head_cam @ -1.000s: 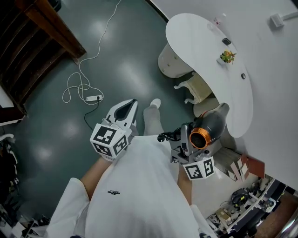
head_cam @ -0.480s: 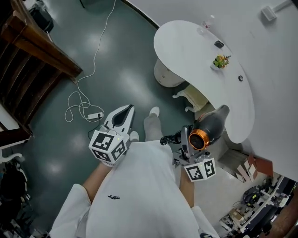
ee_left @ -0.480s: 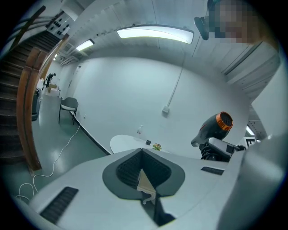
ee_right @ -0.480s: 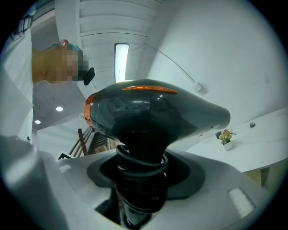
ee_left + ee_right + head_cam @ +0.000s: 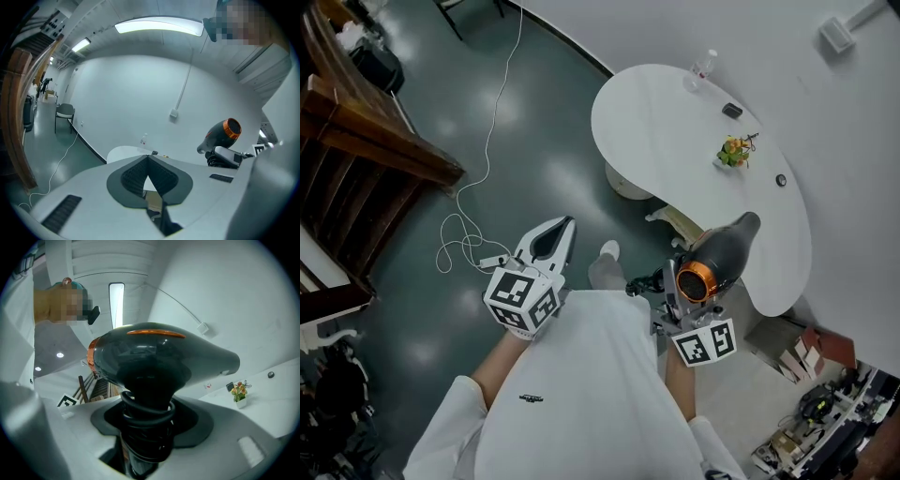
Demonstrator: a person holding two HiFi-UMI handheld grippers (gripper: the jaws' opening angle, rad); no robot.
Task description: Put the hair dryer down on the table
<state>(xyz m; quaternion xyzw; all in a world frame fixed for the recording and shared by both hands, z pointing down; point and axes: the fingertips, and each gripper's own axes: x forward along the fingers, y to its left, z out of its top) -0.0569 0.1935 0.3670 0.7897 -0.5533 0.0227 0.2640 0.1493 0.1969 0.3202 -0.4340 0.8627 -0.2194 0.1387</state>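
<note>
**Both our grippers held out in front, right one loaded**

We hold both arms forward from our white sleeves, forearms bare. Our left forearm (image 5: 500,361) reaches ahead to the left gripper (image 5: 566,223), its marker cube (image 5: 522,298) nearest us. Its fingers (image 5: 131,176) meet at the tips, with nothing between them.

Our right forearm (image 5: 675,377) carries the right gripper (image 5: 673,286) beside it, apart from the left. The right marker cube (image 5: 703,342) faces up at us. The right fingers (image 5: 197,420) stand wide and clamp the handle of the hair dryer (image 5: 722,253), which rides upright above them.
</note>
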